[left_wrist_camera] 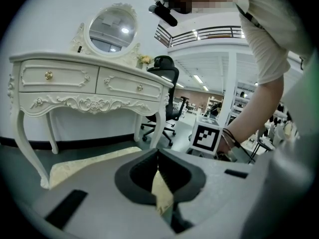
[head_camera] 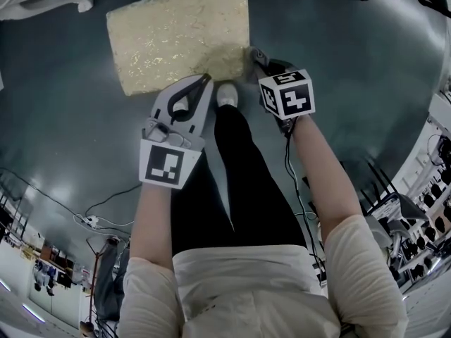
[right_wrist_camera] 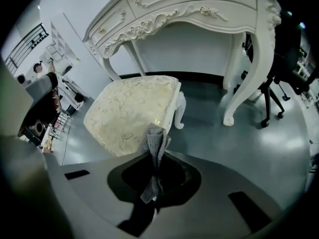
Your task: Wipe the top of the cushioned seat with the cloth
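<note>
"Cloth [right_wrist_camera: 155, 151] location and hold status?"

"You have the cloth clamped in your right gripper [head_camera: 255, 56]. In the right gripper view, both jaws are closed on a fold of grey, knit-textured fabric. One end projects forward past the jaw tips. The other end trails back into the dark throat between the jaws."

"Position relative to the cushioned seat [head_camera: 180, 37]?"

"The cushioned seat stands on the dark floor [head_camera: 63, 139], in front of the white dressing table [right_wrist_camera: 199, 14]. Its top is pale gold with a leaf pattern, and its legs are white. In the head view, your right gripper sits at the seat's near right corner. In the right gripper view, the cloth's forward end overlaps the edge of that corner. Neither view confirms contact between the cloth and the upholstery."

"Left gripper status?"

"Your left gripper [head_camera: 206, 80] has its jaws closed tip to tip, with nothing between them. The head view places its tips at the seat's near edge, to the left of the right gripper and just beside your white shoe [head_camera: 227, 94]. Whether the tips touch the seat cannot be determined. The left gripper view faces the dressing table, with its oval mirror [left_wrist_camera: 112, 28] on top and a black office chair [left_wrist_camera: 167, 71] beyond it. The right gripper's marker cube [left_wrist_camera: 206, 137] shows close by on the right."
</note>
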`<action>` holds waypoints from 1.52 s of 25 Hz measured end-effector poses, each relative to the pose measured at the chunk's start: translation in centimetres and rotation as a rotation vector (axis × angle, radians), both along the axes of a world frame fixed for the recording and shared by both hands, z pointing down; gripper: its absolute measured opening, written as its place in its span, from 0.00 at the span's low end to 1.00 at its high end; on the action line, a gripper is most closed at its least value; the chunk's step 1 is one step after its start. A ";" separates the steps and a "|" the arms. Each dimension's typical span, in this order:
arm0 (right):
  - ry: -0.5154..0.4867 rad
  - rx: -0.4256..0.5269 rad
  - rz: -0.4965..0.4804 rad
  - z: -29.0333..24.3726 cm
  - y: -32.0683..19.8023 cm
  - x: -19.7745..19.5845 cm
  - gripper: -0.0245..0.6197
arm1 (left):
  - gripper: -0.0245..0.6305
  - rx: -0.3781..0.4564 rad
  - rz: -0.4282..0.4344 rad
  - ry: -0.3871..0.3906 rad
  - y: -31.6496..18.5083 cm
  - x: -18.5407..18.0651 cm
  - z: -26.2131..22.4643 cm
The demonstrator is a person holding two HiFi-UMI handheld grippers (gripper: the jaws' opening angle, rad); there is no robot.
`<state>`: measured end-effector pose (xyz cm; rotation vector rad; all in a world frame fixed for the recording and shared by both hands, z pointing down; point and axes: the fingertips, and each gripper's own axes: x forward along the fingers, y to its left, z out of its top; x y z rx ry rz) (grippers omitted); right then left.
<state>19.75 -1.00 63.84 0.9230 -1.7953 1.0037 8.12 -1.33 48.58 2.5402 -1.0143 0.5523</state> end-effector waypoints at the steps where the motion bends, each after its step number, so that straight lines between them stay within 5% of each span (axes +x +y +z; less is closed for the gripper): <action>1: 0.006 0.001 0.002 -0.3 0.0 0.3 0.08 | 0.04 0.000 -0.001 -0.003 0.0 0.1 -0.1; 11: -0.052 0.121 0.051 -7.0 -1.3 -1.0 0.08 | 0.04 0.055 -0.015 0.016 -1.1 -1.1 -5.1; 24: -0.137 0.249 0.075 -17.0 -1.3 -10.1 0.08 | 0.04 0.132 0.003 0.033 -1.0 -8.4 -13.4; 38: -0.234 0.558 0.000 -35.2 -3.2 -16.9 0.08 | 0.04 0.231 -0.055 0.044 -1.2 -14.1 -27.7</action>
